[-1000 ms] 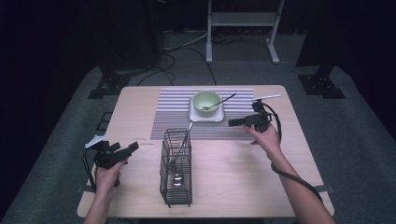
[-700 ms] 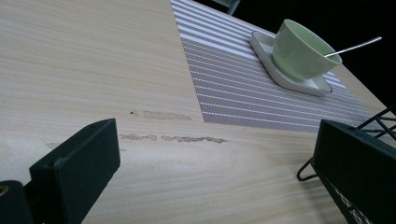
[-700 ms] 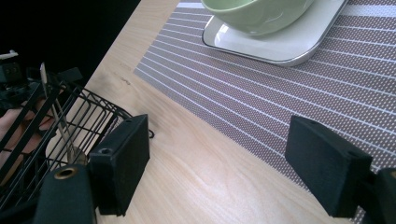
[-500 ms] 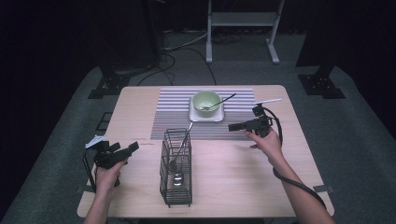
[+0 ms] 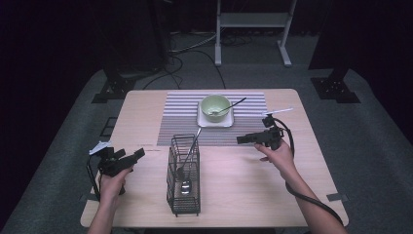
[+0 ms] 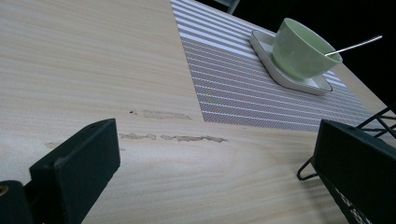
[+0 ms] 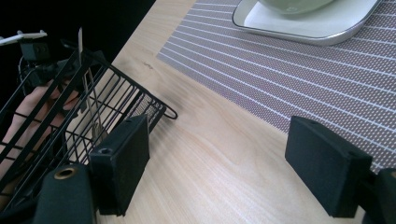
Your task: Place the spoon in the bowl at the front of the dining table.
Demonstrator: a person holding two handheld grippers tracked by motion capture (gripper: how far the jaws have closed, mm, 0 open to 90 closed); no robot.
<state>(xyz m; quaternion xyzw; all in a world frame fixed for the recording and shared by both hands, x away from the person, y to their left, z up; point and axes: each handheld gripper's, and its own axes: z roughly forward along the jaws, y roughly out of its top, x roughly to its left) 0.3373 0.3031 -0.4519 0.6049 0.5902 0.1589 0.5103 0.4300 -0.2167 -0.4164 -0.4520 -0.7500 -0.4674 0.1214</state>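
In the high view, the left gripper point(image 5: 139, 154) sits at the near left of the wooden counter point(image 5: 243, 195), pointing right toward a black wire caddy point(image 5: 183, 183). The caddy stands near the middle, with a spoon point(image 5: 187, 161) leaning inside it. The right gripper point(image 5: 241, 140) hovers right of the caddy, at the near edge of a striped placemat point(image 5: 180, 122). On the placemat, a green bowl point(image 5: 215, 106) sits on a white square plate point(image 5: 214, 121), with a utensil handle point(image 5: 234, 105) jutting out to the right.

In the left gripper view, the jaws stand wide apart and empty above the bare counter point(image 6: 93, 70); the bowl point(image 6: 301, 49) lies far right, and the caddy's wire foot point(image 6: 306, 170) is at the right jaw.

In the right gripper view, the jaws are spread and hold nothing; the caddy point(image 7: 70, 121) lies just left, the plate point(image 7: 308, 23) beyond.
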